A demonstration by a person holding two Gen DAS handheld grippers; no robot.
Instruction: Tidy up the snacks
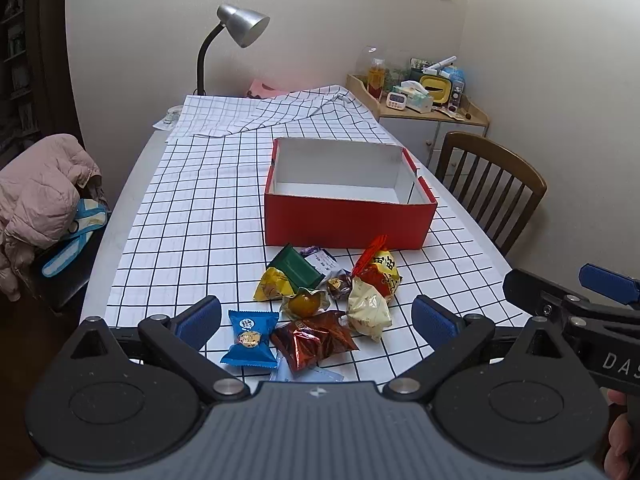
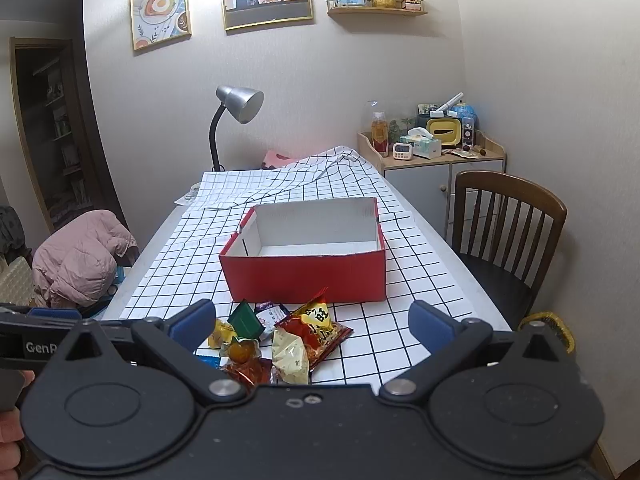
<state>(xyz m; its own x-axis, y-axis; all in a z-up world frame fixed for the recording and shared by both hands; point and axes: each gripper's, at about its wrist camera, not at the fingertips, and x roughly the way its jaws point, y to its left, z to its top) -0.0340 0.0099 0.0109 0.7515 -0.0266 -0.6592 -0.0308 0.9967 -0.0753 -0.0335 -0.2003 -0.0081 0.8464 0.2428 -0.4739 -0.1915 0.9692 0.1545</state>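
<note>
An empty red box [image 1: 348, 220] with a white inside stands on the checked tablecloth; it also shows in the right wrist view [image 2: 304, 276]. A pile of wrapped snacks lies in front of it: a blue packet [image 1: 250, 338], a shiny dark red packet [image 1: 316, 340], a cream packet [image 1: 368, 312], a red-yellow packet [image 1: 380, 266] [image 2: 316, 326], a green packet [image 1: 298, 266] [image 2: 246, 320]. My left gripper [image 1: 316, 320] is open and empty, hovering over the near snacks. My right gripper [image 2: 312, 326] is open and empty above the pile; it shows at the right edge of the left wrist view [image 1: 592, 304].
A desk lamp [image 1: 236, 36] stands at the table's far end beside folded cloth [image 1: 280, 112]. A wooden chair [image 2: 508, 236] is at the right, a cluttered cabinet [image 2: 432, 152] behind it. A pink jacket [image 1: 40, 192] lies on a seat at the left.
</note>
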